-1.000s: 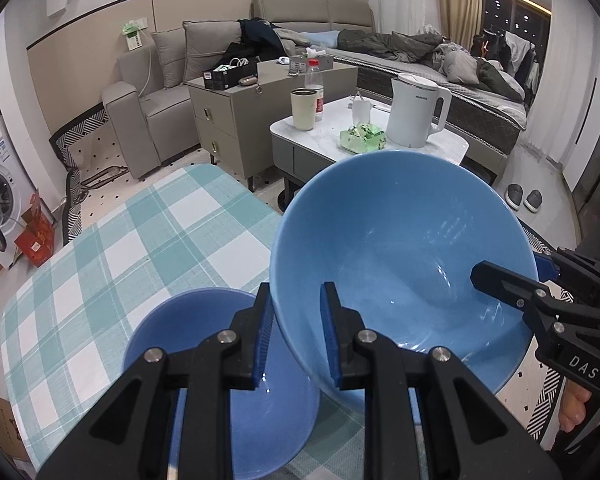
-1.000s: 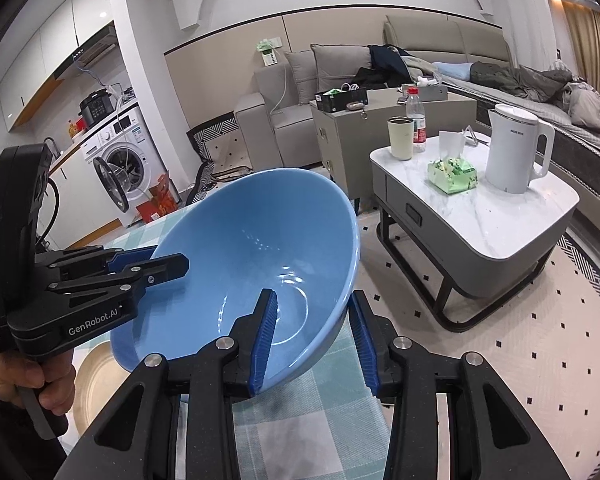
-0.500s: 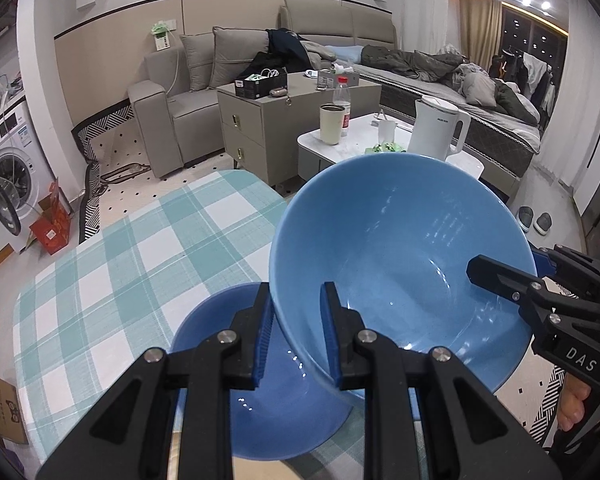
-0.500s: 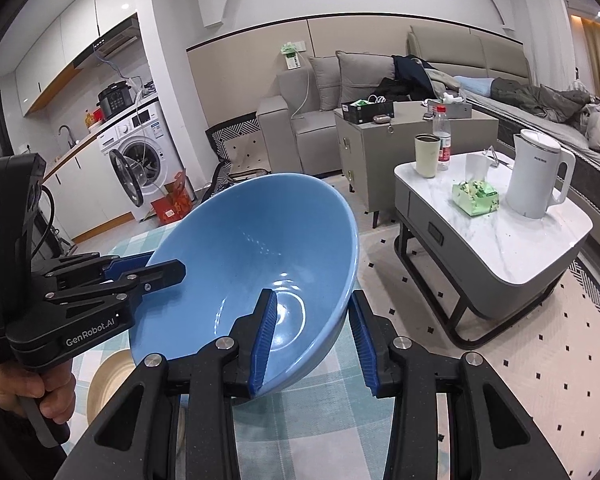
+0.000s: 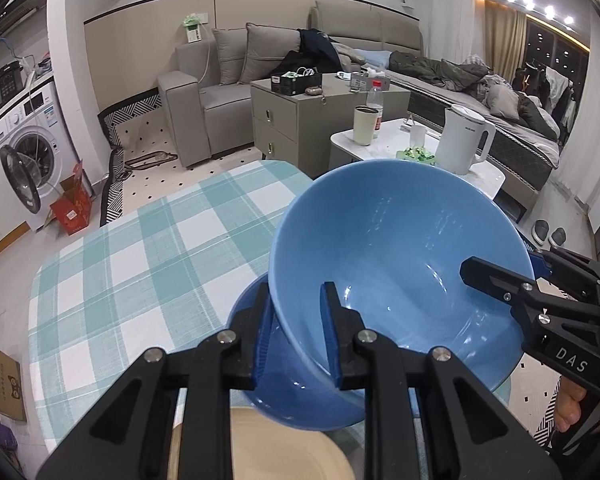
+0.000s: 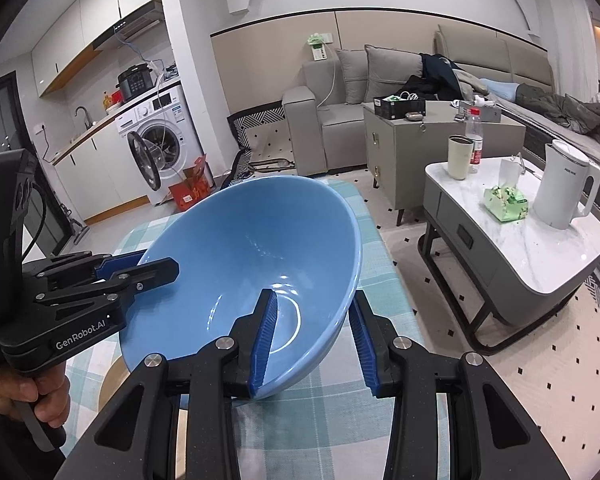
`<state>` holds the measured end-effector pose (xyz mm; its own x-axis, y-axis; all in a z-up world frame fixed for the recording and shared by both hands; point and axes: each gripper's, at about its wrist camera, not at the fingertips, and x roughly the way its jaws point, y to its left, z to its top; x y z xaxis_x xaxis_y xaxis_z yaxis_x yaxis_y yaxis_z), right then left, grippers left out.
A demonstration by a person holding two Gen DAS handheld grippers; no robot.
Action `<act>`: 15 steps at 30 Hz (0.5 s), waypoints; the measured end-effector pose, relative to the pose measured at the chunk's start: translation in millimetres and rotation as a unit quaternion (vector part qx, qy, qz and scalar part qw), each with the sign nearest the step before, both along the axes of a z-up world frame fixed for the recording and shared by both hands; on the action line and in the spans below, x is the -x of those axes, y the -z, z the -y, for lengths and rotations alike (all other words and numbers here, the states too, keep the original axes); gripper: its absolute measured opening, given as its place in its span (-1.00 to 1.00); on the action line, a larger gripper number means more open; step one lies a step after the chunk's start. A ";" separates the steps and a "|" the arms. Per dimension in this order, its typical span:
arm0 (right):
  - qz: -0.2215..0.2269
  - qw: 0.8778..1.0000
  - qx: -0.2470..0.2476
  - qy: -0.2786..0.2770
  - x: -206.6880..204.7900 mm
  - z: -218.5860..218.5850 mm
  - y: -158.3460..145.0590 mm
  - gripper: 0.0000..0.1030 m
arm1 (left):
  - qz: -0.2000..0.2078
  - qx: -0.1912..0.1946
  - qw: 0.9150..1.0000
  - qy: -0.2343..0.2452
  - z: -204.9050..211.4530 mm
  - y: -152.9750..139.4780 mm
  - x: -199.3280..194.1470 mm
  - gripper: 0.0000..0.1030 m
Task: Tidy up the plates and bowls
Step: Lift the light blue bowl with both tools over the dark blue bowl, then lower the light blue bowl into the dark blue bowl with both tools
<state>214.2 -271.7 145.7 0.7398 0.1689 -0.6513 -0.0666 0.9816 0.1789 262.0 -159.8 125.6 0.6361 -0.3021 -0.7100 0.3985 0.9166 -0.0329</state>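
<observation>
A large light blue bowl (image 5: pixel 396 264) hangs tilted above the checked tablecloth (image 5: pixel 140 260), held at opposite sides of its rim. My left gripper (image 5: pixel 296 292) is shut on the near rim, one pad inside and one outside. My right gripper (image 6: pixel 315 296) is shut on the other side of the same bowl (image 6: pixel 252 256); it reaches in from the right (image 5: pixel 500 264) in the left wrist view. Under the held bowl a darker blue bowl (image 5: pixel 260 364) rests on the table. A beige plate (image 5: pixel 284 448) lies nearest the camera, partly hidden by my fingers.
Beyond the table's far edge stands a white coffee table (image 6: pixel 540 240) with a kettle (image 6: pixel 564 188), a cup and a bottle. A grey cabinet (image 5: pixel 300 120) and sofa (image 5: pixel 220 72) stand behind. A washing machine (image 5: pixel 24 144) and red box (image 5: pixel 72 208) are at left.
Both grippers have carried the light blue bowl sideways over the table. The darker bowl now sits beneath it, and the beige plate has come into view at the bottom.
</observation>
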 end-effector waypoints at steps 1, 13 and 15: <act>-0.002 1.000 0.001 -0.003 -1.5 -3.9 1.0 -0.26 | -0.001 0.000 1.000 -0.003 -3.6 1.2 -0.2 -0.58; -0.025 0.999 0.011 -0.028 -23.0 -32.3 22.0 -0.26 | -0.019 0.004 0.999 -0.026 -28.4 23.4 -5.0 -0.58; -0.030 0.999 0.013 -0.030 -25.4 -35.8 26.8 -0.26 | -0.023 0.004 0.999 -0.027 -30.4 27.7 -6.7 -0.58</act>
